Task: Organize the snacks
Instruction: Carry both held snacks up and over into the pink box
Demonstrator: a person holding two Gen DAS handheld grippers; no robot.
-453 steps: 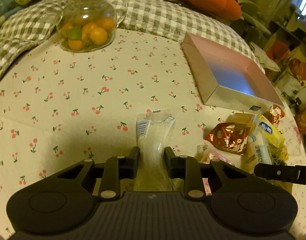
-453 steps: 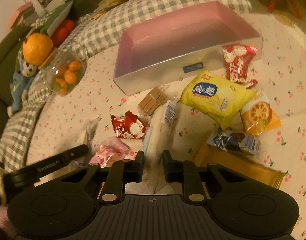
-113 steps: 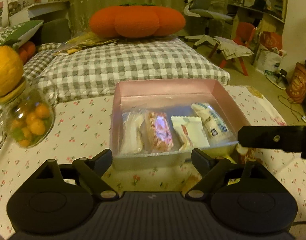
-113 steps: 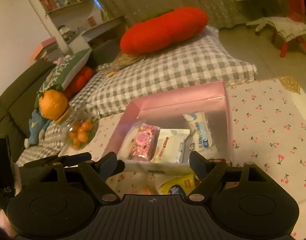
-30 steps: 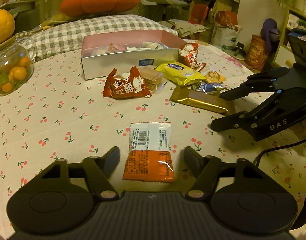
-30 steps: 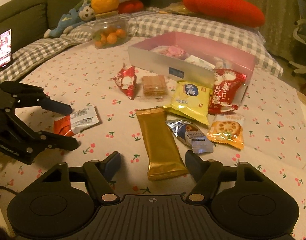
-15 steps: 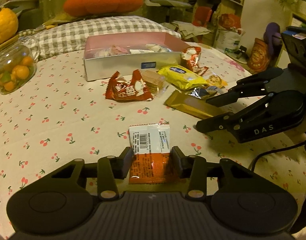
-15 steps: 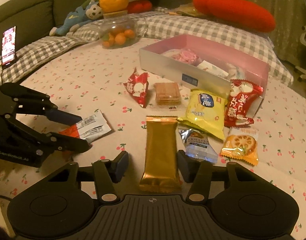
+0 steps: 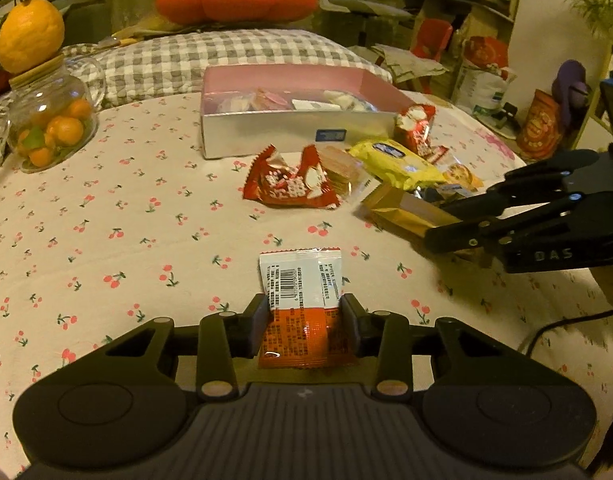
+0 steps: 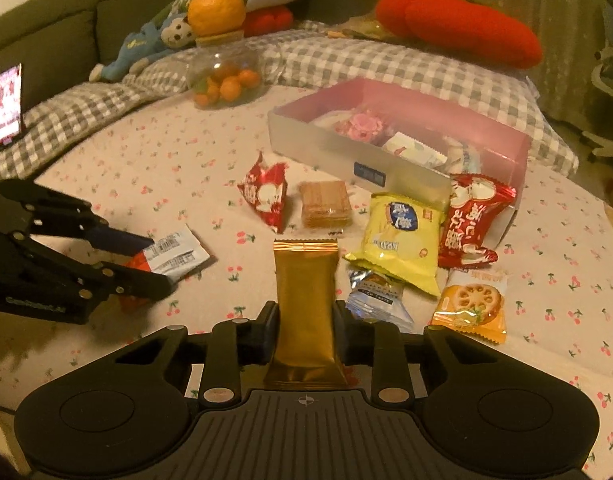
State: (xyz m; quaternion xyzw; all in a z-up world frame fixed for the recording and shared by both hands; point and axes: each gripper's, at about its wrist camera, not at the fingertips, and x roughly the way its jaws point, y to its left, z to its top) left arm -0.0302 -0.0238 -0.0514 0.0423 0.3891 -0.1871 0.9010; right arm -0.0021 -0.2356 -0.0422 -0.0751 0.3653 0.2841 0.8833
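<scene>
- Progress: the pink box point(image 10: 390, 168) near the far edge of the cherry-print tablecloth point(image 9: 86, 216) already holds several wrapped snacks; by this showing the task is partly done, with eight packets outside the box
- Left gripper point(image 9: 303, 326): jaws closed narrowly on the orange end of the orange-and-white packet point(image 9: 300, 284), which lies near the table's near edge; whether it has left the cloth cannot be told
- Right gripper point(image 10: 306, 332): jaws closed narrowly on the lower part of the gold bar packet point(image 10: 306, 292), a long, flat foil wrapper with a crimped top
- Remaining loose, between the grippers and the box: red packet point(image 10: 264, 196), wafer pack point(image 10: 325, 204), yellow bag point(image 10: 400, 236), large red bag point(image 10: 472, 220) leaning against the box's front wall, blue-silver packet point(image 10: 376, 296), orange biscuit packet point(image 10: 474, 304)
- Judged next step: carry both held packets to the box
- Bystander: glass jar point(image 9: 50, 120) of small oranges at the table's far left edge
</scene>
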